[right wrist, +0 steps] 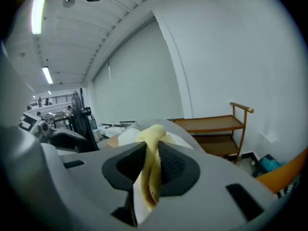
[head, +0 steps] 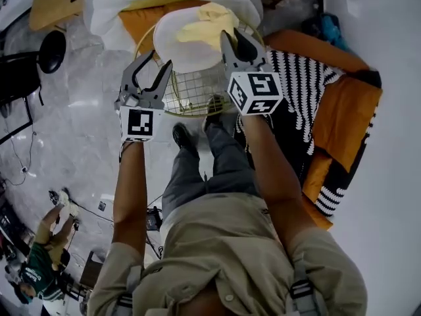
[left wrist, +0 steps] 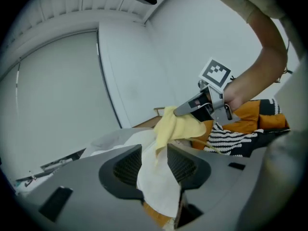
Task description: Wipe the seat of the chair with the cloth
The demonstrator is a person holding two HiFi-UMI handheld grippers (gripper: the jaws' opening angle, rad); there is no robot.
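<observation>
Found right gripper point(head: 235, 42) clamped narrow on the yellow cloth point(head: 209, 24), a fold pinched between its pads. Noted cloth bunched over the white seat point(head: 184, 51), toward the right edge; cannot confirm contact. Found left gripper point(head: 156, 63) spread wide, gripping nothing, beside the seat's left edge, above the yellow wire frame point(head: 194, 92)
</observation>
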